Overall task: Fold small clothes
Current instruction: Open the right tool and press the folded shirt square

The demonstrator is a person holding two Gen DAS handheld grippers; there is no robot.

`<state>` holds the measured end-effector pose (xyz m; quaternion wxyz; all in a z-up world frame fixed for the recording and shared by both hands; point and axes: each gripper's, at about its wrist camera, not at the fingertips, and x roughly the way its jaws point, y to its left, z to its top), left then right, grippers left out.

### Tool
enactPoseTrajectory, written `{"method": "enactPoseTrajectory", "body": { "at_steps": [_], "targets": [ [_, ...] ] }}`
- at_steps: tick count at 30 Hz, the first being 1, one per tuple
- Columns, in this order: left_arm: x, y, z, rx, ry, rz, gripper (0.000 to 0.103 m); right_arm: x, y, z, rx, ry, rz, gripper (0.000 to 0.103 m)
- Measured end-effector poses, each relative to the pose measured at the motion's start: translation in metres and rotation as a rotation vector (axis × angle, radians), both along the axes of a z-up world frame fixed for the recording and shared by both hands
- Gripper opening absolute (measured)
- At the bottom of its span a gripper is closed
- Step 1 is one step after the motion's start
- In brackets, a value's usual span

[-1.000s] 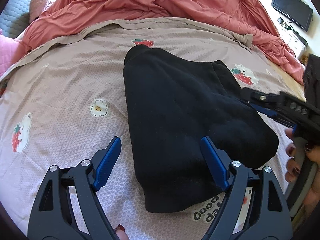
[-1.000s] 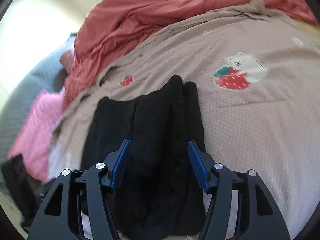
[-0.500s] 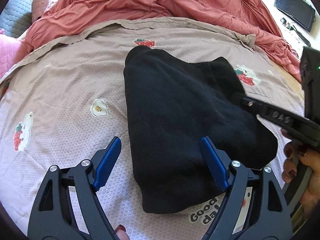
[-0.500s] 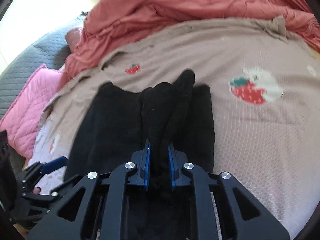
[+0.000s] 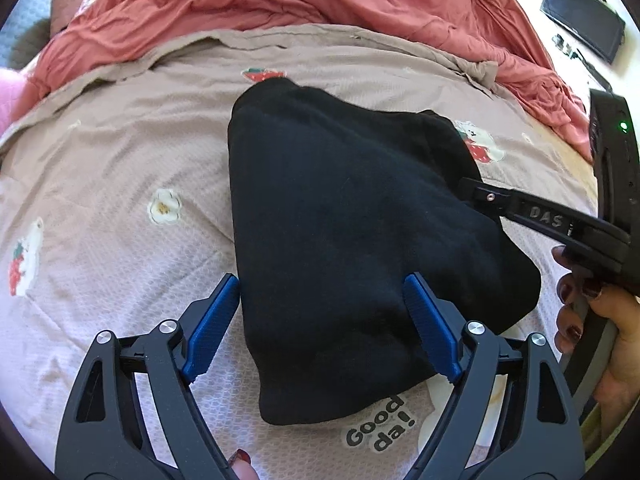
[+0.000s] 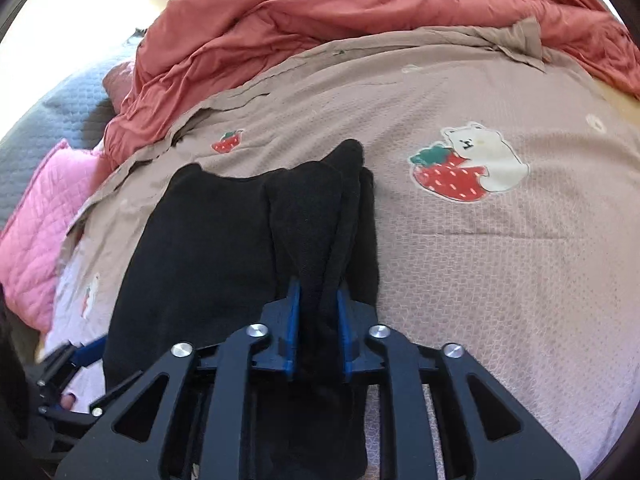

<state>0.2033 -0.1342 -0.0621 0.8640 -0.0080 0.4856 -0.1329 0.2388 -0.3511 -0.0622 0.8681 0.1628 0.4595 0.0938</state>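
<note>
Here, nearest to me, the right claw (image 6: 318,320) pinches a raised ridge of the black garment (image 5: 352,232), its blue pads pressed into the cloth. A second ago those jaws stood wide either side of the fabric; they snapped shut on it and have just eased slightly, cloth between them throughout. The left claw (image 5: 320,320) hangs spread over the garment's near end, gripping nothing, and it has barely shifted. The garment lies bunched and partly doubled in the middle of the bed sheet (image 5: 120,160), so I would judge folding started but far from finished: the pinched edge has yet to be carried across. Farther back lies the rumpled red duvet (image 6: 360,8).
</note>
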Motion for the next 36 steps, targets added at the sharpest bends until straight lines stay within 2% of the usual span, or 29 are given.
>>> {"method": "enactPoseTrajectory", "body": {
  "at_steps": [3, 6, 12, 17, 22, 30, 36],
  "targets": [
    [0.001, 0.006, -0.001, -0.017, 0.013, 0.012, 0.082, -0.008, -0.009, 0.013, 0.015, -0.031, -0.018, 0.022],
    [0.000, 0.007, -0.002, -0.015, 0.009, 0.010, 0.082, -0.026, -0.015, 0.031, 0.018, -0.071, 0.001, 0.028],
    [-0.003, 0.007, -0.002, -0.022, 0.003, 0.023, 0.082, -0.061, -0.003, 0.039, 0.029, -0.061, 0.080, 0.029],
    [-0.004, 0.008, -0.001, -0.019, 0.001, 0.019, 0.082, -0.065, 0.019, 0.030, -0.019, -0.017, 0.140, 0.029],
    [-0.005, 0.009, -0.002, -0.028, 0.005, 0.011, 0.083, -0.060, 0.015, 0.009, -0.040, 0.063, 0.102, 0.029],
    [-0.005, 0.010, -0.004, -0.038, 0.012, 0.017, 0.085, -0.060, 0.016, -0.003, -0.059, 0.072, 0.099, 0.032],
    [-0.006, 0.012, -0.002, -0.043, 0.008, 0.026, 0.085, -0.059, 0.011, -0.003, -0.024, 0.070, 0.086, 0.035]
  ]
}}
